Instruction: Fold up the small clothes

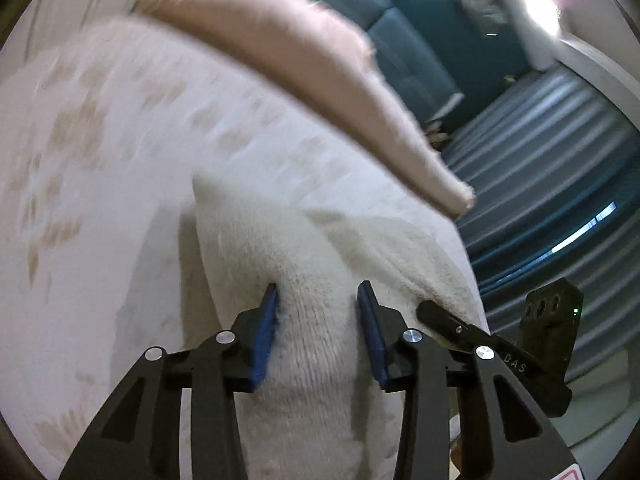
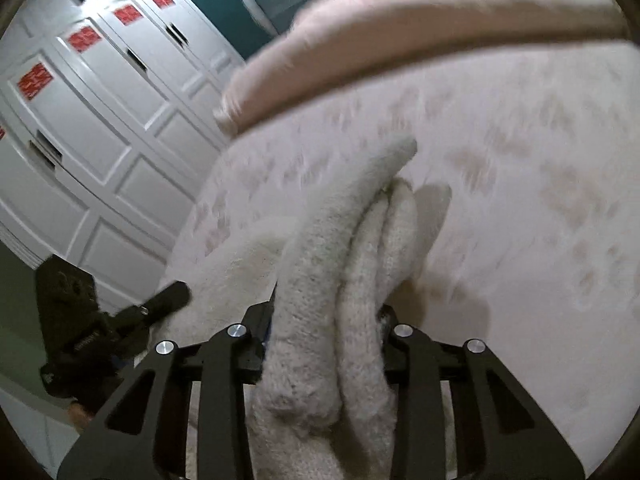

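Observation:
A fluffy white knit garment (image 1: 320,264) lies on a pale patterned bed cover (image 1: 100,140). My left gripper (image 1: 318,300) has its blue pads on either side of a bunched fold of it and pinches that fold. In the right wrist view the same white garment (image 2: 332,280) is bunched in thick rolls between the jaws of my right gripper (image 2: 328,304), which hide under the fabric. A fingertip of the right gripper (image 1: 434,314) shows at the garment's right edge in the left view. The left gripper (image 2: 168,296) shows at the left in the right view.
A folded pink fluffy garment (image 1: 320,64) lies across the bed beyond the white one, also seen in the right view (image 2: 420,28). White panelled cupboard doors (image 2: 100,120) stand to the left. A blue striped surface (image 1: 540,160) lies beyond the bed's right edge.

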A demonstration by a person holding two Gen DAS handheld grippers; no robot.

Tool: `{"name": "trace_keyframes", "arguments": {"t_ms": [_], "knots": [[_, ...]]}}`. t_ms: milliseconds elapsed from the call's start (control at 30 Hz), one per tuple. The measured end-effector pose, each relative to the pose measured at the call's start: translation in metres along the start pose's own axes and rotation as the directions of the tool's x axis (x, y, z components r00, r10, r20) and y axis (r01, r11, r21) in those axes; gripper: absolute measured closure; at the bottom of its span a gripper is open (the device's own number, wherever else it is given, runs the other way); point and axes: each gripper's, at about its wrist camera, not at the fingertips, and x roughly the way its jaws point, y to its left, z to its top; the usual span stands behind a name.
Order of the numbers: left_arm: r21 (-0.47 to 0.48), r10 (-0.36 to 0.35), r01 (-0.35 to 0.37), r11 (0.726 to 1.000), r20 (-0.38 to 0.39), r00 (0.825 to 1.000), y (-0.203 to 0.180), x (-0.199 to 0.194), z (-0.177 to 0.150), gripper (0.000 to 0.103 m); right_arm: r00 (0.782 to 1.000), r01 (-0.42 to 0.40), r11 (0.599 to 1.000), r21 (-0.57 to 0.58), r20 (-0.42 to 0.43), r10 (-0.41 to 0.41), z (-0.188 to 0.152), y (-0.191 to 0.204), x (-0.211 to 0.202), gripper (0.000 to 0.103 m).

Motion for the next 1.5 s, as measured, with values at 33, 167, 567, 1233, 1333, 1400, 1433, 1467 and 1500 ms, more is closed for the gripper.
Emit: {"name": "trace_keyframes", "arguments": {"t_ms": [33, 167, 567, 1233, 1333, 1400, 1433, 1467, 1500], "knots": [[0.015, 0.015, -0.015, 1.0, 0.004, 1.0, -0.006, 0.002, 0.001, 0.067, 1.0, 0.024, 1.0, -0.002, 0.004, -0.024, 0.001, -0.007, 0.0, 0.068], [0.077, 0.262, -0.254, 0.964, -0.111, 0.959, 0.013, 0.055, -0.024, 0.07, 0.967, 0.19, 0.978, 0.091, -0.19, -0.17, -0.015, -0.073, 0.054, 0.064], [0.217, 0.351, -0.322, 0.922, -0.111, 0.93, -0.036, 0.031, -0.078, 0.071, 0.968, 0.233, 0.972, -0.019, -0.093, -0.234, -0.056, -0.039, 0.001, 0.072], [0.264, 0.567, -0.533, 0.804, -0.069, 0.821, -0.052, 0.027, -0.133, 0.043, 0.935, 0.345, 0.936, -0.072, -0.066, -0.35, -0.119, -0.022, -0.041, 0.065], [0.293, 0.601, -0.568, 0.769, -0.028, 0.799, -0.062, 0.019, -0.146, 0.033, 0.923, 0.376, 0.923, -0.079, -0.054, -0.38, -0.138, -0.016, -0.048, 0.053], [0.306, 0.616, -0.584, 0.752, -0.009, 0.788, -0.067, 0.015, -0.156, 0.032, 0.92, 0.386, 0.92, -0.067, -0.044, -0.389, -0.144, -0.012, -0.049, 0.048], [0.307, 0.621, -0.591, 0.746, -0.002, 0.784, -0.068, 0.014, -0.161, 0.031, 0.919, 0.39, 0.918, -0.068, -0.038, -0.393, -0.149, -0.012, -0.05, 0.043], [0.305, 0.629, -0.6, 0.74, 0.001, 0.777, -0.069, 0.013, -0.166, 0.029, 0.915, 0.399, 0.914, -0.072, -0.032, -0.402, -0.156, -0.01, -0.053, 0.039], [0.302, 0.635, -0.605, 0.737, 0.001, 0.773, -0.069, 0.012, -0.169, 0.029, 0.909, 0.413, 0.907, -0.083, -0.027, -0.416, -0.163, -0.006, -0.055, 0.039]]}}
